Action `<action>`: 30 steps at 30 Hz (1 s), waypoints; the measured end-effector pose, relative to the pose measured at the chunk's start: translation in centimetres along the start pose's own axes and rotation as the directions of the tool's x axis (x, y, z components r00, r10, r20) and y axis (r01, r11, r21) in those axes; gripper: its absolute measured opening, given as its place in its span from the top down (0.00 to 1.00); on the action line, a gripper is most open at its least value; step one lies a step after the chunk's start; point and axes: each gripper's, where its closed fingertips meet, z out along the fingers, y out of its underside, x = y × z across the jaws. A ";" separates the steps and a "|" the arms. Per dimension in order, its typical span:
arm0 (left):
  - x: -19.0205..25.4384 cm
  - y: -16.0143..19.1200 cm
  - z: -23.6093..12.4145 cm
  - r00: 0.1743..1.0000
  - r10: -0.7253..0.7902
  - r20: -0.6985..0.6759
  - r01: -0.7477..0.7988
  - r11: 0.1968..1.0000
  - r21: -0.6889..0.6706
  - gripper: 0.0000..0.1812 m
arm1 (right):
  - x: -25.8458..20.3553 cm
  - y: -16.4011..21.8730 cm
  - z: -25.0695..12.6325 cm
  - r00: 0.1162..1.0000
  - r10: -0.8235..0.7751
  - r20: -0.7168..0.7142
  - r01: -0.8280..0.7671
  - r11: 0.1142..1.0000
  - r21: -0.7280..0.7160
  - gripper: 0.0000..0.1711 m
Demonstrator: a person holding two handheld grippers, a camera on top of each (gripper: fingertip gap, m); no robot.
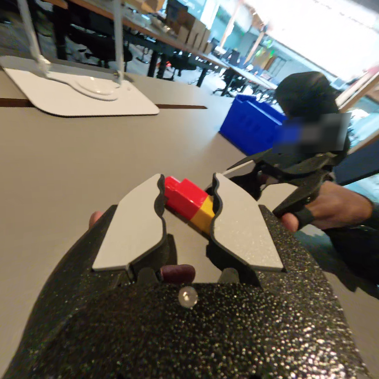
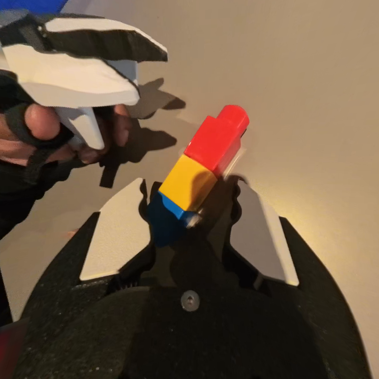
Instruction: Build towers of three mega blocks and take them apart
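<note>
The tower [image 2: 202,174] is three mega blocks snapped end to end: a blue block [image 2: 170,219] at the base, a yellow block [image 2: 188,184] in the middle and a red block [image 2: 217,141] on top with its single round stud showing. All three are glossy and look firmly seated. The tower is tilted and appears lifted off the grey bench [image 2: 287,82], away from any edge in view. The right gripper [image 2: 189,189] has its jaws narrowed around the blue base, seemingly gripping it, which leaves the upper blocks free to be pulled away. The left gripper [image 1: 188,184] stands at medium width with the red and yellow blocks seen between its fingertips; in the right wrist view it looks apart from the tower, so contact cannot be told. It is probably lining up on the red block. A blue bin [image 1: 250,127] sits towards the far right edge.
</note>
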 end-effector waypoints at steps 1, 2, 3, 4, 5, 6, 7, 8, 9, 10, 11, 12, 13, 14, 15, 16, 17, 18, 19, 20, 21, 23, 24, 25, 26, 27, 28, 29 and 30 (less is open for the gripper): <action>-0.4 0.0 -0.1 1.000 0.003 0.020 -0.003 1.000 -0.006 0.76 | 0.1 -0.1 0.0 1.000 -0.002 -0.010 0.002 1.000 -0.006 0.54; -0.6 0.1 -0.2 1.000 0.002 0.031 -0.001 1.000 -0.013 0.76 | 0.3 -0.1 0.1 1.000 -0.005 -0.024 0.005 1.000 -0.013 0.55; -0.7 0.2 -0.1 0.999 0.003 0.035 -0.002 1.000 -0.023 0.76 | 0.5 -0.2 0.2 0.999 -0.013 -0.042 0.012 1.000 -0.024 0.56; -0.6 0.4 -0.1 0.999 0.007 0.034 -0.006 0.999 -0.033 0.76 | 0.7 -0.2 0.3 0.998 -0.026 -0.063 0.023 0.999 -0.040 0.56; -0.6 0.5 0.0 0.999 0.015 0.033 -0.013 0.999 -0.041 0.76 | 0.8 -0.2 0.4 0.996 -0.042 -0.083 0.037 0.997 -0.061 0.57; -0.5 0.6 0.1 0.999 0.026 0.036 -0.025 0.999 -0.048 0.76 | 0.9 -0.2 0.5 0.994 -0.057 -0.094 0.049 0.995 -0.084 0.57; -0.4 0.7 0.1 0.998 0.040 0.039 -0.038 0.998 -0.054 0.76 | 0.7 -0.2 0.6 0.993 -0.066 -0.094 0.056 0.993 -0.105 0.60; -0.3 0.7 0.2 0.998 0.053 0.042 -0.051 0.997 -0.061 0.76 | 0.6 -0.2 0.7 0.993 -0.077 -0.094 0.065 0.990 -0.127 0.62; -0.3 0.9 0.2 0.997 0.067 0.045 -0.063 0.996 -0.069 0.76 | 0.6 -0.2 0.7 0.992 -0.086 -0.093 0.072 0.986 -0.149 0.65; -0.2 0.9 0.2 0.996 0.078 0.049 -0.074 0.994 -0.076 0.76 | 0.6 -0.1 0.7 0.991 -0.096 -0.095 0.079 0.982 -0.172 0.67; -0.3 1.0 0.2 0.995 0.086 0.053 -0.082 0.993 -0.081 0.76 | 0.7 -0.1 0.7 0.989 -0.108 -0.102 0.086 0.977 -0.194 0.67; -0.3 1.0 0.2 0.994 0.091 0.057 -0.086 0.993 -0.083 0.77 | 0.8 0.0 0.6 0.987 -0.119 -0.107 0.095 0.973 -0.212 0.68; -0.4 1.0 0.2 0.994 0.093 0.060 -0.087 0.993 -0.084 0.77 | 1.0 0.1 0.4 0.986 -0.129 -0.107 0.102 0.969 -0.226 0.69; -0.4 1.0 0.1 0.994 0.092 0.062 -0.087 0.993 -0.083 0.77 | 1.1 0.2 0.2 0.985 -0.136 -0.104 0.109 0.966 -0.233 0.71; -0.5 1.0 0.1 0.994 0.092 0.064 -0.086 0.993 -0.082 0.77 | 1.3 0.3 0.1 0.986 -0.137 -0.099 0.111 0.966 -0.232 0.71; -0.6 0.9 0.1 0.994 0.092 0.067 -0.086 0.993 -0.082 0.77 | 1.4 0.3 -0.1 0.987 -0.134 -0.087 0.111 0.968 -0.225 0.72; -0.6 0.9 0.0 0.993 0.092 0.068 -0.087 0.993 -0.082 0.77 | 1.5 0.4 -0.2 0.989 -0.130 -0.071 0.112 0.970 -0.217 0.72; -0.6 0.9 0.0 0.993 0.094 0.070 -0.088 0.993 -0.083 0.77 | 1.5 0.4 -0.4 0.990 -0.132 -0.049 0.119 0.971 -0.206 0.73; -0.7 0.9 0.0 0.993 0.096 0.072 -0.090 0.992 -0.083 0.77 | 1.4 0.2 -0.6 0.991 -0.132 -0.026 0.125 0.974 -0.186 0.73; -0.7 0.9 0.0 0.993 0.098 0.073 -0.092 0.992 -0.082 0.78 | 1.3 -0.1 -0.9 0.992 -0.125 -0.005 0.123 0.980 -0.154 0.74; -0.7 0.9 0.0 0.992 0.100 0.074 -0.094 0.992 -0.081 0.77 | 1.1 -0.6 -1.3 0.992 -0.126 0.022 0.128 0.985 -0.113 0.74; -0.7 0.8 -0.1 0.992 0.101 0.074 -0.095 0.992 -0.077 0.78 | 0.8 -1.8 -2.4 0.989 -0.132 0.074 0.133 0.991 -0.014 0.75; -0.7 0.7 -0.1 0.992 0.102 0.071 -0.097 0.993 -0.072 0.78 | 0.6 -2.6 -3.1 0.984 -0.146 0.102 0.142 0.989 0.052 0.75; -0.6 0.6 -0.1 0.993 0.104 0.065 -0.100 0.993 -0.063 0.78 | 0.2 -3.4 -4.0 0.975 -0.174 0.137 0.156 0.979 0.133 0.75; -0.4 0.4 -0.2 0.993 0.106 0.051 -0.103 0.994 -0.047 0.77 | -0.4 -4.3 -4.9 0.963 -0.205 0.177 0.165 0.962 0.219 0.75; -0.1 0.0 -0.2 0.994 0.105 0.031 -0.105 0.994 -0.023 0.77 | -1.2 -5.0 -5.8 0.945 -0.238 0.226 0.165 0.939 0.301 0.76; 0.5 -0.4 -0.3 0.994 0.105 -0.007 -0.104 0.994 0.014 0.76 | -2.0 -5.5 -6.8 0.921 -0.272 0.279 0.156 0.914 0.374 0.76; 1.4 -1.1 -0.4 0.993 0.105 -0.061 -0.101 0.993 0.064 0.75 | -2.8 -5.7 -7.5 0.895 -0.297 0.332 0.138 0.893 0.428 0.76; 2.4 -1.7 -0.6 0.987 0.107 -0.123 -0.092 0.989 0.117 0.75 | -3.3 -5.8 -7.9 0.874 -0.313 0.372 0.118 0.879 0.461 0.75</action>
